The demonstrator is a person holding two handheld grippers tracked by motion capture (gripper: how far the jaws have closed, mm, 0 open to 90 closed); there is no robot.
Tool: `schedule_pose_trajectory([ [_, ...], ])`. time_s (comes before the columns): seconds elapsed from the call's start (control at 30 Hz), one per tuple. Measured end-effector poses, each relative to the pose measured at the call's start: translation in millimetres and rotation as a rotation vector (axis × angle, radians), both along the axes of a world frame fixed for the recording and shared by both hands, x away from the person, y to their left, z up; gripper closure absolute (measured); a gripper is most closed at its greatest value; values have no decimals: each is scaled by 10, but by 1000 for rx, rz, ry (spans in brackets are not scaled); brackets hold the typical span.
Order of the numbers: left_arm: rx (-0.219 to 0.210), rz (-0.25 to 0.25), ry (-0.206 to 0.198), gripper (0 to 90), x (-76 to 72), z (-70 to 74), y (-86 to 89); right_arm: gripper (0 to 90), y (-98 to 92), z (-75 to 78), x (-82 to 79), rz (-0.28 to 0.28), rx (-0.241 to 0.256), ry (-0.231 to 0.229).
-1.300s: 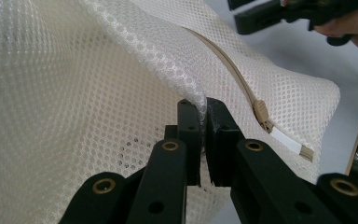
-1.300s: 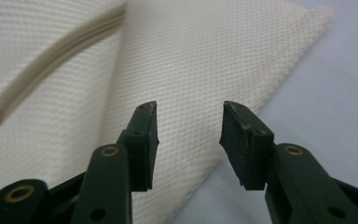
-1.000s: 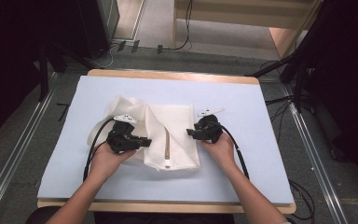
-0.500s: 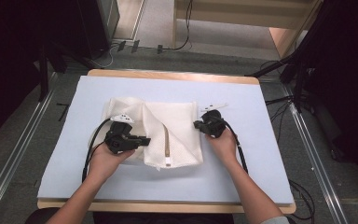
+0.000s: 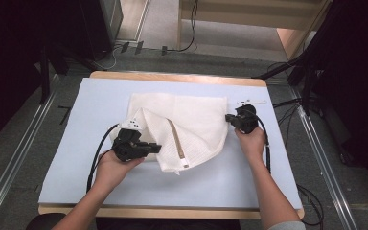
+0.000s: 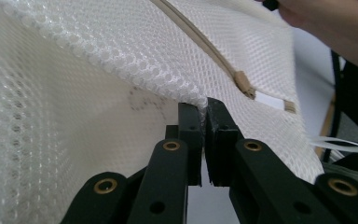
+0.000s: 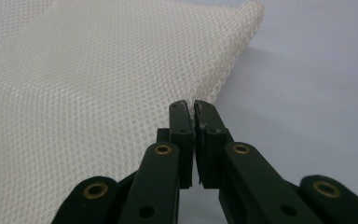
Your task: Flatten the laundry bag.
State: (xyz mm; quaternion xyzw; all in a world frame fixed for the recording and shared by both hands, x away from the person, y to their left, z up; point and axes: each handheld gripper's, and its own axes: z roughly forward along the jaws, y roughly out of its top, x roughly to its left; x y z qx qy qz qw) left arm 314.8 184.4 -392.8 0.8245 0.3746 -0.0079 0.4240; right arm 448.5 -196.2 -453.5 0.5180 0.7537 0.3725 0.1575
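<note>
Item: white mesh laundry bag (image 5: 191, 124), zippered, spread on pale blue table cover (image 5: 76, 110) near the middle of the table, slightly toward the far edge. Near-left portion folded over, tan zipper (image 5: 176, 141) running diagonally toward the near edge, white pull tab at its end.

Left gripper (image 5: 154, 148): at the bag's near-left side, lying on the folded-over flap, held in left hand (image 5: 112, 165). In the left gripper view (image 6: 204, 105), jaws pressed together with an edge of mesh pinched between the tips; mesh rising up and away on both sides, zipper end (image 6: 244, 85) just beyond to the right.

Right gripper (image 5: 229, 118): at the bag's right edge, about mid-height of the bag, held in right hand (image 5: 251, 141). In the right gripper view (image 7: 194, 106), jaws closed to a hairline gap; mesh edge directly at the tips, bag corner (image 7: 251, 9) farther ahead. Whether fabric sits between these tips: cannot tell.

Cables trailing from both grippers toward the near edge.
</note>
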Motion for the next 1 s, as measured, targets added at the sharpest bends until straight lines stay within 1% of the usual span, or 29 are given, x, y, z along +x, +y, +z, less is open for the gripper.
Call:
schedule_pose_trajectory([
  [0.03, 0, -10, 3, 876, -21, 4, -26, 886, -35, 7, 3, -24, -13, -12],
  [0.07, 0, -19, -3, 876, -46, 2, -59, 886, -72, 10, 10, -40, -20, -22],
  [0.1, 14, -30, -8, 876, -66, 2, -89, 885, -104, 7, 16, -58, -25, -23],
  [0.13, 17, -40, -2, 874, -78, -3, -116, 885, -130, -3, 23, -68, -22, -14],
  [0.2, 26, -44, -2, 860, -95, -11, -153, 876, -143, -30, 32, -64, -13, 8],
  [0.23, 38, -47, 1, 836, -101, -10, -166, 867, -135, -35, 31, -58, -14, 7],
  [0.27, 41, -47, 4, 812, -108, -9, -173, 848, -121, -38, 31, -52, -14, 5],
  [0.3, 37, -54, 12, 780, -112, -3, -174, 811, -109, -33, 26, -47, -16, 2],
  [0.33, 33, -65, 20, 750, -113, 10, -168, 769, -99, -24, 23, -42, -9, -7],
  [0.37, 23, -69, 22, 720, -119, 27, -159, 742, -91, -7, 14, -41, -12, -16],
  [0.4, 19, -72, 29, 683, -123, 53, -145, 729, -86, 16, 1, -42, -7, -25],
  [0.43, 9, -67, 35, 653, -133, 88, -128, 712, -86, 42, -12, -30, 5, -38],
  [0.47, 4, -72, 38, 629, -140, 129, -107, 704, -82, 72, -29, -29, 10, -46],
  [0.5, 0, -67, 37, 609, -153, 181, -85, 699, -77, 96, -46, -24, 18, -52],
  [0.57, -26, -73, 27, 608, -186, 305, -32, 695, -61, 123, -69, -10, 27, -52],
  [0.63, -36, -68, 2, 607, -216, 431, 29, 695, -48, 127, -80, 0, 21, -44],
  [0.67, -42, -63, -4, 606, -225, 490, 67, 695, -42, 123, -83, 4, 25, -40],
  [0.7, -49, -50, -21, 608, -231, 541, 111, 694, -39, 120, -83, 9, 24, -33],
  [0.73, -57, -36, -28, 608, -230, 585, 161, 694, -36, 115, -85, 11, 26, -26],
  [0.77, -64, -28, -28, 607, -225, 623, 213, 694, -34, 111, -86, 17, 20, -22],
  [0.8, -61, -25, -25, 606, -218, 658, 264, 693, -30, 109, -88, 23, 21, -19],
  [0.83, -53, -12, -33, 603, -217, 690, 310, 693, -24, 111, -93, 25, 20, -16],
  [0.87, -56, -5, -39, 602, -215, 730, 375, 692, -18, 114, -98, 29, 22, -16],
  [0.93, -68, 9, -42, 586, -211, 787, 468, 688, -7, 124, -114, 39, 28, -13],
  [0.97, -82, 15, -40, 584, -207, 818, 522, 686, -1, 128, -124, 42, 30, -10],
  [1.0, -93, 14, -28, 579, -198, 849, 574, 684, 4, 132, -135, 49, 30, -5],
])
